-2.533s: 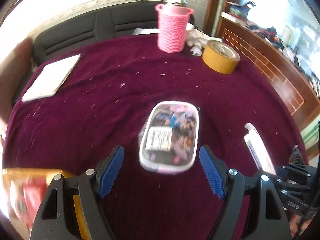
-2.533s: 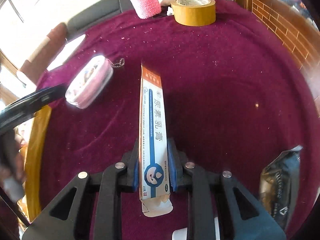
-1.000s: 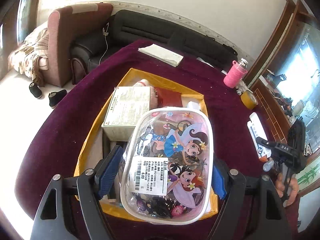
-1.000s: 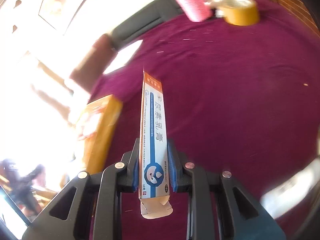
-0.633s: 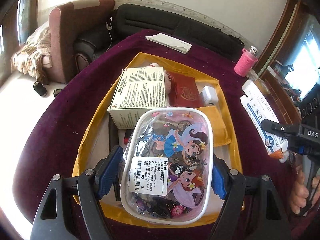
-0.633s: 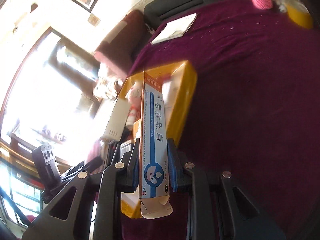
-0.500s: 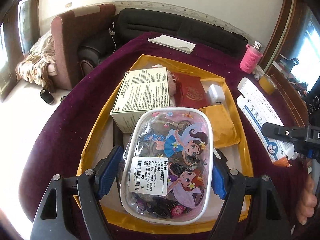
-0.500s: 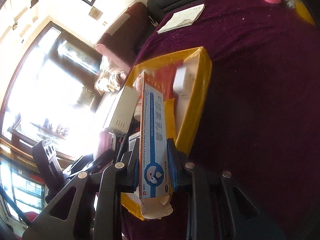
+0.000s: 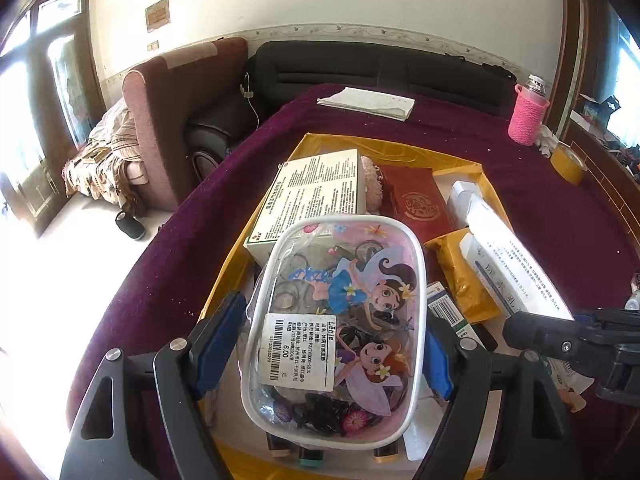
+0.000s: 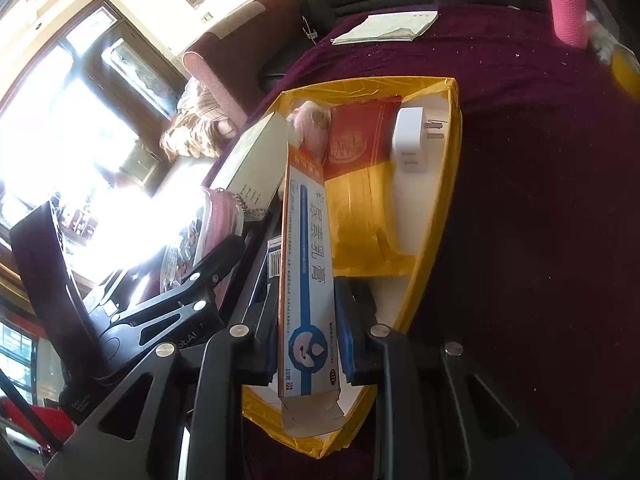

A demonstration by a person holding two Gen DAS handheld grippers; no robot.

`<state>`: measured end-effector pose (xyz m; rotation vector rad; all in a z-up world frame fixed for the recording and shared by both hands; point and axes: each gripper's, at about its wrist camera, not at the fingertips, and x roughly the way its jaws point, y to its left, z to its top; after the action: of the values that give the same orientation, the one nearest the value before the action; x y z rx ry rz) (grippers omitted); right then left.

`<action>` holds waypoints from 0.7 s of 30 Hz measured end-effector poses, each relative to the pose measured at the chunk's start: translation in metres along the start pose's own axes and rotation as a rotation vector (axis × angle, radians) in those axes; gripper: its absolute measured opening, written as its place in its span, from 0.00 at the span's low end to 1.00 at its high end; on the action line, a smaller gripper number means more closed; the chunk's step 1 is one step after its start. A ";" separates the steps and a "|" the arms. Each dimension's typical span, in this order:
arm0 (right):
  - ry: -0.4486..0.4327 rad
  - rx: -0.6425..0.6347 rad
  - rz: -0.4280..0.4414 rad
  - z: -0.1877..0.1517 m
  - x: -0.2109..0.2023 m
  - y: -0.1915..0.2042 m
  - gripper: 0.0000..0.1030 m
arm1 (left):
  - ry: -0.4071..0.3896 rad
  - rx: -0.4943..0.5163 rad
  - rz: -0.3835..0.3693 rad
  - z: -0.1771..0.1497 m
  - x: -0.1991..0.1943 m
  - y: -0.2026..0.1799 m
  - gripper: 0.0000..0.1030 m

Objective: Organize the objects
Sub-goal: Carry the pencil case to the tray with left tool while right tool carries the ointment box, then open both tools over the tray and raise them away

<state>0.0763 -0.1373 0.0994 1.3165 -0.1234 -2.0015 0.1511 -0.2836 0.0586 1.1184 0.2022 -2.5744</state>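
- L gripper [image 9: 334,340] is holding the clear cartoon pouch [image 9: 336,320] across its width, blue pads pressing both long sides, jaws standing wide w/ the pouch filling the gap.
- Pouch is sitting centred btwn the jaws, barcode label facing up, far end sticking out well past the pads, hanging over the yellow tray [image 9: 384,148].
- R gripper [image 10: 308,344] is clamping the long ointment box [image 10: 306,264], jaws nearly closed, pads pressing its two narrow sides near the open-flap end.
- Box is running straight out along the fingers, most of its length past the pads, far end over the tray interior; in L view it's lying along the tray's right side.
- Tray is sitting on the maroon tablecloth [image 9: 560,208] and is holding a white printed carton [image 9: 316,196], a red booklet [image 9: 416,200], a white charger plug [image 10: 410,138], a yellow packet [image 9: 460,276].
- Marker-like caps are peeking out under the pouch's near end; can't tell what they are.
- Pink knit bottle [image 9: 528,114] and tape roll [image 9: 568,162] are standing far right, well apart from the tray; folded paper [image 9: 368,102] is lying at the far edge.
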 end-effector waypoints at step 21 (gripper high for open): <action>0.030 -0.018 -0.214 -0.004 0.016 0.013 0.21 | 0.041 -0.034 -0.034 0.000 0.017 0.010 0.74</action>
<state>0.0834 -0.1556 0.0914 1.3977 0.0522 -2.1534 0.1441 -0.2964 0.0463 1.1652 0.2762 -2.5687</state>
